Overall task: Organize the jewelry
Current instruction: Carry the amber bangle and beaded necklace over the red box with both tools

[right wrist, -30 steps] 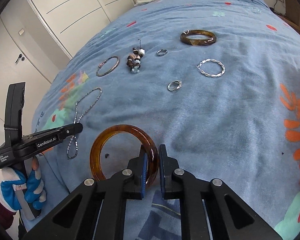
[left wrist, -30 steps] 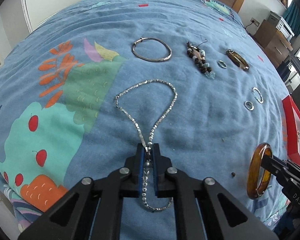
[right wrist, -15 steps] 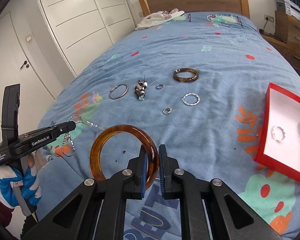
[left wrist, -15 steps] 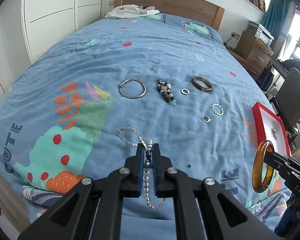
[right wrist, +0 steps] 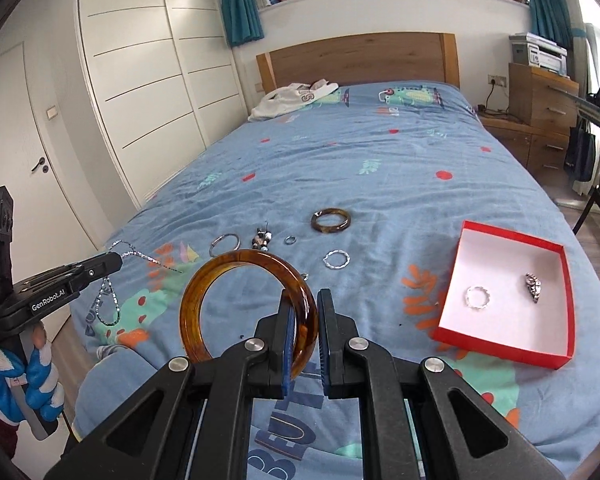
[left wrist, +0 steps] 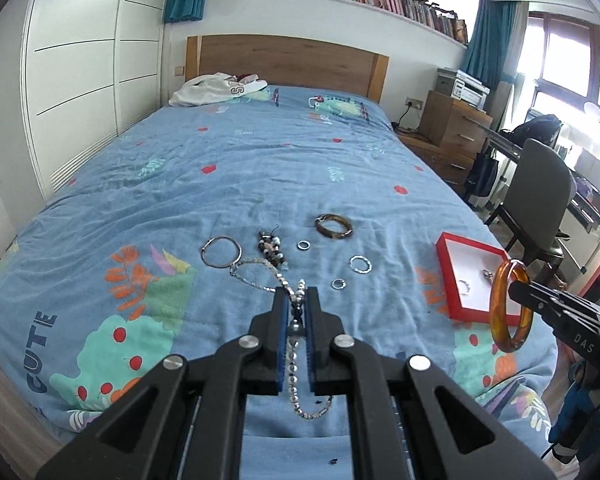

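Both grippers have lifted clear of the bed, left gripper (left wrist: 296, 312) pinching the chain (left wrist: 260, 276), right gripper (right wrist: 303, 320) pinching the bangle (right wrist: 220, 280), likely heading for the box (right wrist: 500, 350)

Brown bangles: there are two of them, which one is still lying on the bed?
The darker bangle, far up the bedspread beyond the small rings. The lighter amber bangle is off the bed, clamped upright in the right gripper.

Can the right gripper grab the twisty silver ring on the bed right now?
Probably not yet: the right gripper is shut on the amber bangle, so it is full. Nothing blocks the twisted ring.
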Tool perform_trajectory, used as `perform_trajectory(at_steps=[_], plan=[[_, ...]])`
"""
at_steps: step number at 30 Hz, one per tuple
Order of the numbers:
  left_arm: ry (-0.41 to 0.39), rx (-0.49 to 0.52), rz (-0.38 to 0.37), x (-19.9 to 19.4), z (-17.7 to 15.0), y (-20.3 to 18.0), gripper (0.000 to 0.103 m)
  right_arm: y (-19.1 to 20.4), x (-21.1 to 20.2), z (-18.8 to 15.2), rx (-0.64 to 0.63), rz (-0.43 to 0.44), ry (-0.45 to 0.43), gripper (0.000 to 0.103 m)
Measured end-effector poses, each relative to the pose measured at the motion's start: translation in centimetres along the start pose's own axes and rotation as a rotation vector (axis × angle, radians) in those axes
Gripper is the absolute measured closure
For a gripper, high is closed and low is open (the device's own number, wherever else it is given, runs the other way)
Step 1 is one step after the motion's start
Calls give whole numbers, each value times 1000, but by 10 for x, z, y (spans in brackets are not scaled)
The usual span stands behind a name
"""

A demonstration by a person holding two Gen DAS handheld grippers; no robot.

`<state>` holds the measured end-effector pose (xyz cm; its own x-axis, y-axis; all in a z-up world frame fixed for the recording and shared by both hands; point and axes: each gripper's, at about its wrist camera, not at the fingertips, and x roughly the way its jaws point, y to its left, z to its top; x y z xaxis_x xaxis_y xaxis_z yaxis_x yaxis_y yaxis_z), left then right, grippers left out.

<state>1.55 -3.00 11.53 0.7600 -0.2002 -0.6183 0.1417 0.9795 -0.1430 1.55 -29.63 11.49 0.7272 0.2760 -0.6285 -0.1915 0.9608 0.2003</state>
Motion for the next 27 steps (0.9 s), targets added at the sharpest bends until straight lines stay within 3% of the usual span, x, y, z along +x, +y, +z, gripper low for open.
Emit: perform_trajectory(at_steps=[10, 27], plan=[[-26, 26, -58, -10, 16, -23, 96, -29, -32, 21, 24, -79, -72, 92], [15, 104, -102, 34, 44, -87, 96, -106, -40, 33, 80, -177, -85, 92]])
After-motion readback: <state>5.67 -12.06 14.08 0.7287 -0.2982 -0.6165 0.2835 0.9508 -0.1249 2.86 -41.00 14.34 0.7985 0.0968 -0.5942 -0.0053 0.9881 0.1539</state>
